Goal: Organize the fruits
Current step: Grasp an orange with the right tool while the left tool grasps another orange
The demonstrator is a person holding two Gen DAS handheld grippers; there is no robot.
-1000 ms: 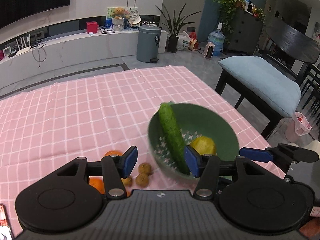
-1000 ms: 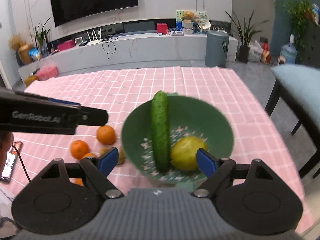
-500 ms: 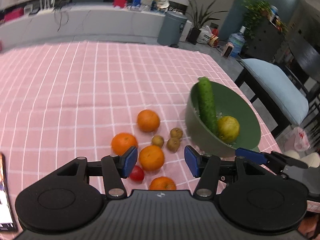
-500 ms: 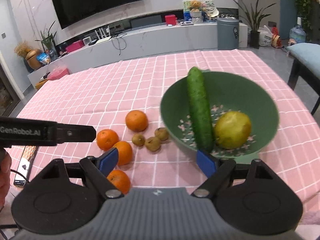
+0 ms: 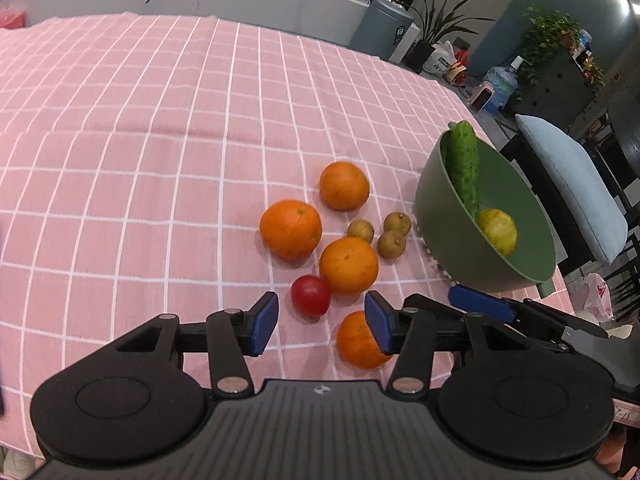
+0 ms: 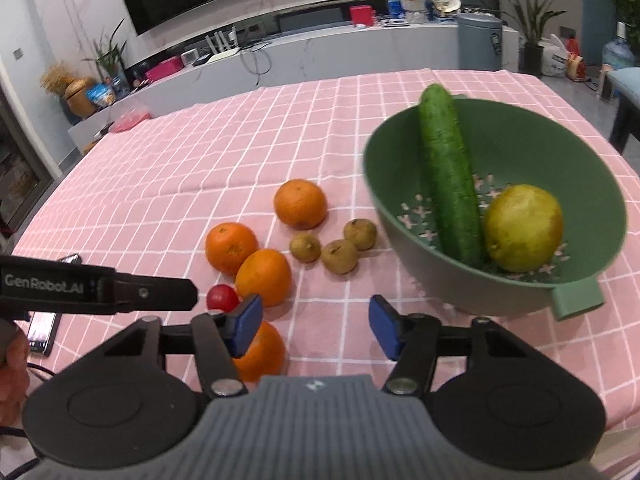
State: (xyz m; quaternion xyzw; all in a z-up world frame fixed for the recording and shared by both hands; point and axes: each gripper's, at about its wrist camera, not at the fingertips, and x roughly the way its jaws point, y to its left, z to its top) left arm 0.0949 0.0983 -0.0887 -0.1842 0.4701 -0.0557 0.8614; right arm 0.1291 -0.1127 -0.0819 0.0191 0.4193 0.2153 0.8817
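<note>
Fruits lie ahead of both your tools on the pink checked surface [image 5: 160, 160]. Largest, the smooth green bowl [image 6: 520, 280], perforated at its base, sits ahead and right of your right tool [image 6: 316, 328], cradling a bumpy cucumber [image 6: 448, 176] propped on the rim and a round yellow fruit [image 6: 522, 227]. Four dimpled oranges [image 5: 291, 229], three small brown fruits [image 5: 391, 243] and a glossy tomato [image 5: 310, 295] cluster just beyond your left tool [image 5: 321, 323]. Both tools gape wide, empty.

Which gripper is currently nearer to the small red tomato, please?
Left. The left gripper hovers open with the tomato just ahead of its fingertips. The right gripper is open farther right, toward the green bowl.
</note>
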